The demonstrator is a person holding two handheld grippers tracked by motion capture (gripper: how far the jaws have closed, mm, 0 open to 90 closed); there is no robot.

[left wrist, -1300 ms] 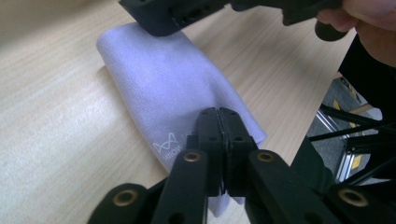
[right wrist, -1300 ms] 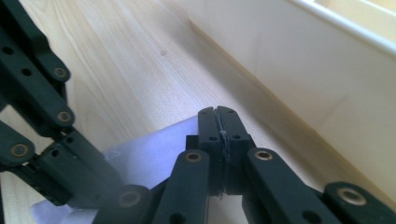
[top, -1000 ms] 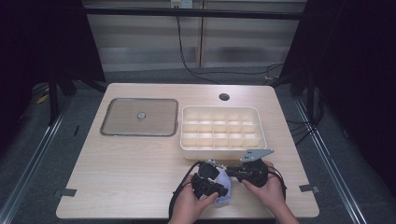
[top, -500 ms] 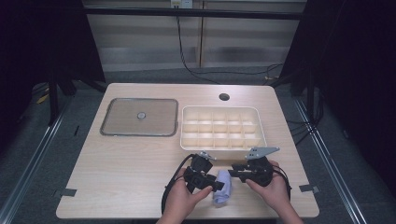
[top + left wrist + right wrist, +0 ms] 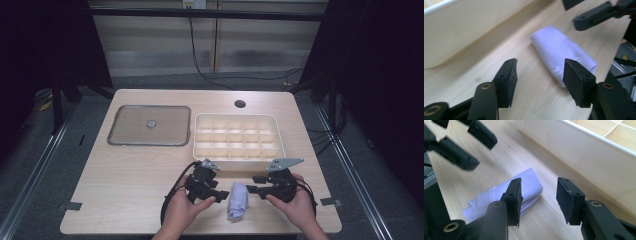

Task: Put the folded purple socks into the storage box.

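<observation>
Both tongs, left & right, gape empty beside folded cloth; print on it unreadable.

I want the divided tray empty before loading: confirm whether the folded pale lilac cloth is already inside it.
No: the folded pale lilac cloth lies on the wooden table, outside the cream divided tray.

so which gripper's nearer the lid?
Left. The left gripper sits on the lid's side of the folded cloth; the right gripper is beyond the cloth, farther off.
</observation>
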